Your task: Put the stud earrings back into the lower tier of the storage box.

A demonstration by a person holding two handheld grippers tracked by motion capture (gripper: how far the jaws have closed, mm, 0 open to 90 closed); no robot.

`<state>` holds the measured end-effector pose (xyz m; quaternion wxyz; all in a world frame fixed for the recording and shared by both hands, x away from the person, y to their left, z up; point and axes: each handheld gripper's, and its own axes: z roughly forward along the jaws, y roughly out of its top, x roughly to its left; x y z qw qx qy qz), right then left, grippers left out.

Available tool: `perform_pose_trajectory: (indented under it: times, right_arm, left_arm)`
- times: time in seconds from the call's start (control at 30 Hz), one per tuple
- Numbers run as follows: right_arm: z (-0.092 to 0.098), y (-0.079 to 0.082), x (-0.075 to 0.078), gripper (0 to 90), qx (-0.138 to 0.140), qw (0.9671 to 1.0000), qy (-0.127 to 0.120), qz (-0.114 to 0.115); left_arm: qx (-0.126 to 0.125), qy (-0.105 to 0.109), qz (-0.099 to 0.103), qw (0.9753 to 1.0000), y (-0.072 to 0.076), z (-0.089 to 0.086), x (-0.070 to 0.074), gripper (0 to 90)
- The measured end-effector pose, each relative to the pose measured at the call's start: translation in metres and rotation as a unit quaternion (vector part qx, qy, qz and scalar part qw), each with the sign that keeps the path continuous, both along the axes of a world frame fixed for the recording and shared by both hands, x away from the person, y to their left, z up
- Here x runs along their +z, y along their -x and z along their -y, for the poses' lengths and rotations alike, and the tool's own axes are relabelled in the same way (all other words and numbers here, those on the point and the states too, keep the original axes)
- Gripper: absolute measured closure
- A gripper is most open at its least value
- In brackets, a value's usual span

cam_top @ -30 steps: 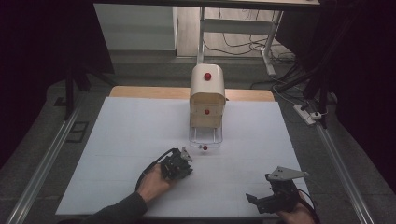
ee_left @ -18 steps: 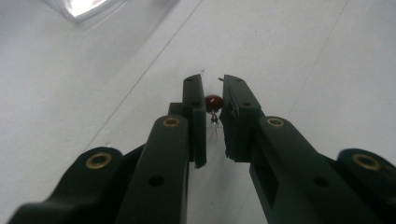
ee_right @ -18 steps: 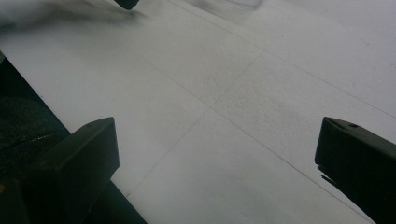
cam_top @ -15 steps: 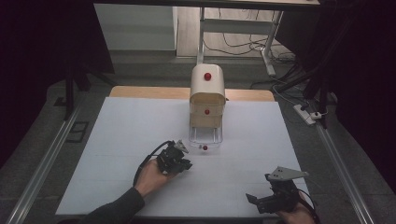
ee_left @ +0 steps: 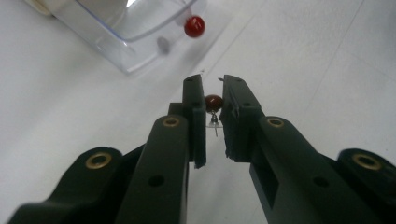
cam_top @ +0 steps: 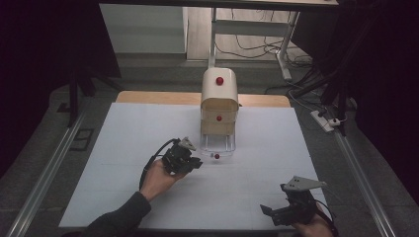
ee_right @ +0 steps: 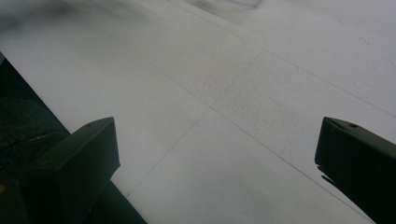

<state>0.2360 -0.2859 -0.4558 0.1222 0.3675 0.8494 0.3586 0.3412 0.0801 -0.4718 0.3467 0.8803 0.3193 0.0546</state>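
In the high view we noted the left gripper (cam_top: 190,161) low on the white surface (cam_top: 108,163), aimed at the clear drawer (cam_top: 217,144) pulled out from the base of a cream cabinet (cam_top: 220,106); a small red bead (cam_top: 216,156) lay on the surface just in front of that drawer. The cabinet carried red knobs on its top and on its middle drawer. The right gripper (cam_top: 276,213) sat near the front right corner, well apart from the cabinet, probably parked to keep the work area free. In the left gripper view we recorded the left gripper's jaws nearly closed and clenched on a dark red earring (ee_left: 213,103), its ball pinched between the tips and its thin metal post hanging below; pinching the ball likely kept the post free and visible. Beyond the tips lay the clear drawer, with a brighter red ball at its front, which we took for its knob. In the right gripper view the jaws stood wide apart, released, with bare white surface between them.
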Motion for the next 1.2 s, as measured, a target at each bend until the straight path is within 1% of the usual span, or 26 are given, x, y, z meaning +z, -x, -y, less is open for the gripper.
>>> perform_pose_trajectory:
  times: [0.1, 0.27, 0.4, 0.57, 0.77, 0.97, 1.07, 1.2]
  right_arm:
    - [0.000, 0.000, 0.000, 0.0, 0.000, 1.0000, 0.000, 0.000]
    - [0.000, 0.000, 0.000, 0.0, -0.001, 1.0000, 0.000, 0.000]
    - [0.000, 0.000, 0.000, 0.0, -0.001, 1.0000, -0.002, -0.001]
    - [0.000, 0.000, 0.000, 0.0, -0.001, 1.0000, -0.001, -0.001]
    - [0.001, 0.000, 0.000, 0.0, -0.001, 1.0000, -0.003, -0.001]
    - [0.001, 0.000, 0.000, 0.0, -0.001, 1.0000, -0.003, -0.002]
    - [0.001, 0.000, 0.000, 0.0, -0.001, 1.0000, -0.003, -0.002]
    - [0.001, 0.000, 0.000, 0.0, -0.001, 1.0000, -0.004, -0.002]
  left_arm:
    - [0.004, 0.005, 0.004, 1.0000, -0.005, -0.001, 0.005, 79.6]
    - [0.007, 0.007, 0.011, 0.9999, -0.013, -0.001, 0.015, 79.6]
    - [0.010, 0.012, 0.013, 0.9998, -0.018, 0.000, 0.020, 79.7]
    - [0.012, 0.008, 0.014, 0.9998, -0.025, 0.002, 0.021, 79.7]
    - [0.014, 0.011, 0.015, 0.9997, -0.034, 0.006, 0.020, 79.7]
    - [0.017, 0.008, 0.024, 0.9995, -0.043, 0.012, 0.022, 79.7]
    - [0.017, 0.014, 0.026, 0.9994, -0.048, 0.014, 0.024, 79.7]
    - [0.018, 0.014, 0.030, 0.9993, -0.054, 0.019, 0.025, 79.6]
